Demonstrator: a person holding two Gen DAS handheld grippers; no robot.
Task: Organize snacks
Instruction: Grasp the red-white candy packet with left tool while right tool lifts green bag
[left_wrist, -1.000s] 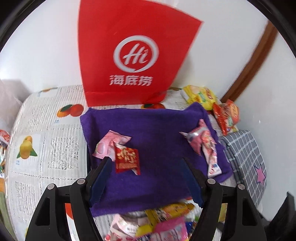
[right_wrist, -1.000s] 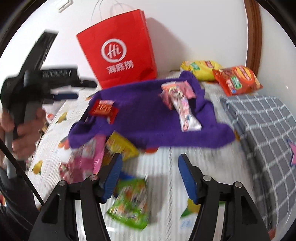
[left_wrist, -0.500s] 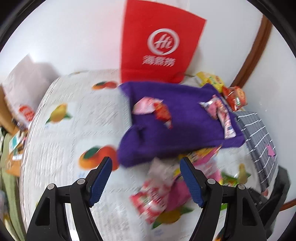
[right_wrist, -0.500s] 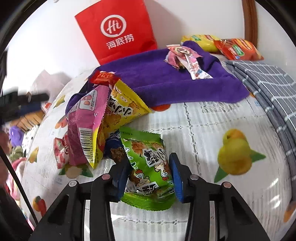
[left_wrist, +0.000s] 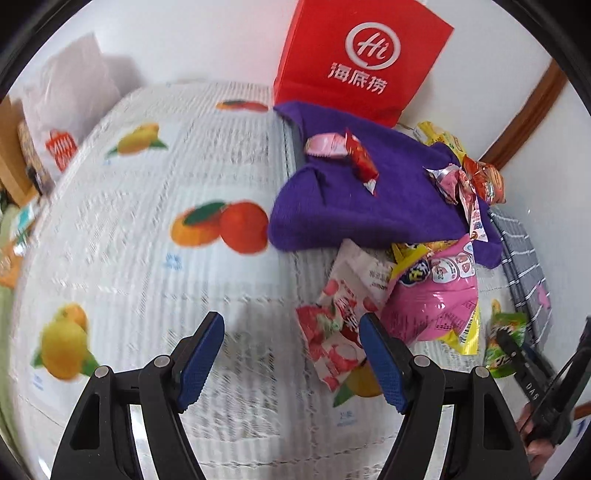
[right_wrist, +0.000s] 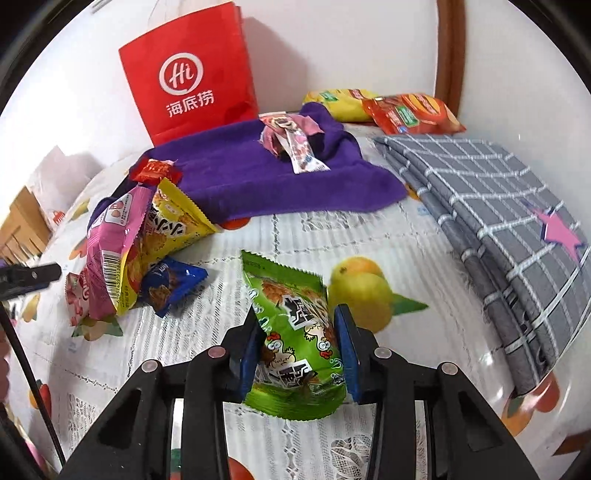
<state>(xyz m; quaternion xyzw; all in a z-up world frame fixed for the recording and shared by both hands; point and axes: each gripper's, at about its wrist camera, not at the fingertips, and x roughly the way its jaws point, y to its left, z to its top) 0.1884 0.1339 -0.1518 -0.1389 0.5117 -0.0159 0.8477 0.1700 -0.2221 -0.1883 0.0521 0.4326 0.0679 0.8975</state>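
On purple towel: four snacks

Both our grippers point down at the tabletop, one gripping, one free.
Our right gripper has its blue pads pressed on both sides of a green snack packet, jaws narrow. Our left gripper hangs with jaws wide apart, nothing between the pads, its right fingertip just over a red-and-white packet.
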